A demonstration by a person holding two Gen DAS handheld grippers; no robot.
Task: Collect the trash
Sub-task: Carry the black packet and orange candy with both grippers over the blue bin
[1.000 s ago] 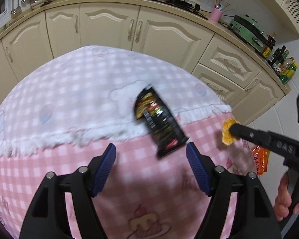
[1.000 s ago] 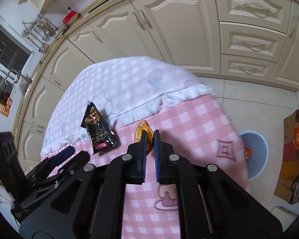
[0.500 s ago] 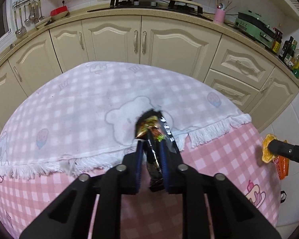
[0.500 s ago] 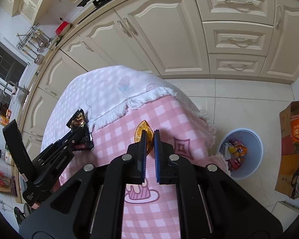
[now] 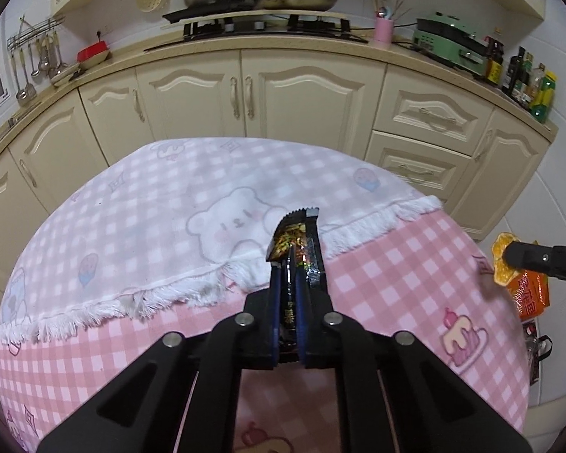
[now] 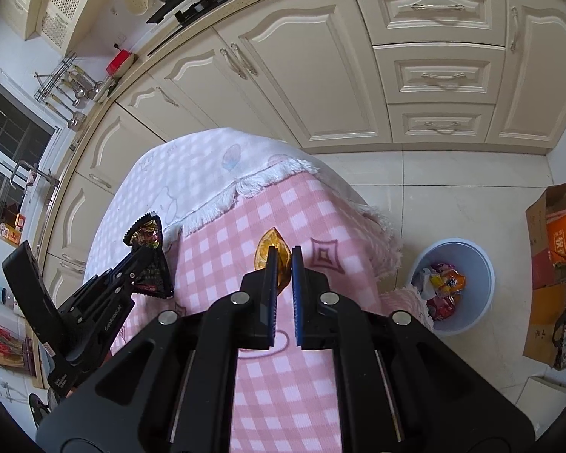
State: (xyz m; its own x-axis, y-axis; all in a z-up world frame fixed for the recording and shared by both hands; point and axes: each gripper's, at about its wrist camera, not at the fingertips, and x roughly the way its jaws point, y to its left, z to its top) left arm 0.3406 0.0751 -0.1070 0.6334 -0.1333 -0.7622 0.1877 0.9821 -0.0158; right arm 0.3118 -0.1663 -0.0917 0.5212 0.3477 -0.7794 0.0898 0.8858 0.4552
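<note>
My left tongs (image 5: 287, 264) have just closed on the black wrapper (image 5: 297, 236); right tongs (image 6: 282, 260) grip the orange wrapper (image 6: 269, 243) — next, I carry both over the bin (image 6: 483, 283).

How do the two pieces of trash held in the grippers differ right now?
The black snack wrapper in the left gripper is long, dark and printed; the orange wrapper in the right gripper is small, crumpled and translucent amber. The black wrapper sticks out far beyond the gripper; the orange wrapper barely does. Both are clamped above the pink tablecloth.
</note>
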